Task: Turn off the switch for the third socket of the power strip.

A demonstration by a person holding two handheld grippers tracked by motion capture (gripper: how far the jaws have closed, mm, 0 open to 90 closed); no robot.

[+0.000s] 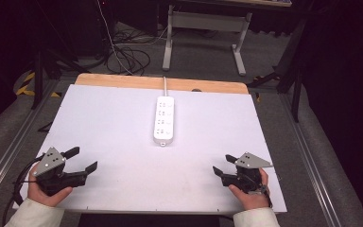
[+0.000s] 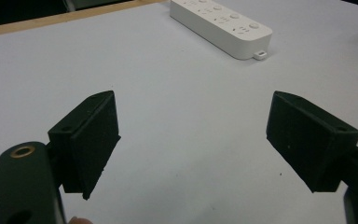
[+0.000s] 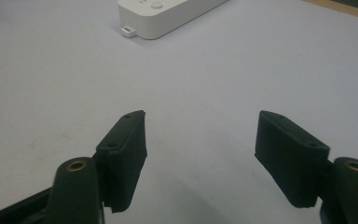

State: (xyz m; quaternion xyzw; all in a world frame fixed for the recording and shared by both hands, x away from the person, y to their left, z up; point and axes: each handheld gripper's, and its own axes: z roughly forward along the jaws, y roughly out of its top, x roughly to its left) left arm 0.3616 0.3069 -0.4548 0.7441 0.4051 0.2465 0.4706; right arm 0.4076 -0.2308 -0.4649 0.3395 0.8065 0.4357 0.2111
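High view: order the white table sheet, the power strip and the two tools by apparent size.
1. White table sheet, by far the largest.
2. Left tool, right tool and power strip: all look much alike; the tools sit nearer the camera, so no firm ranking among them.

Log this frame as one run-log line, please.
left hand-held gripper: open, empty | right hand-held gripper: open, empty | power strip: table centre, untouched, between and beyond both
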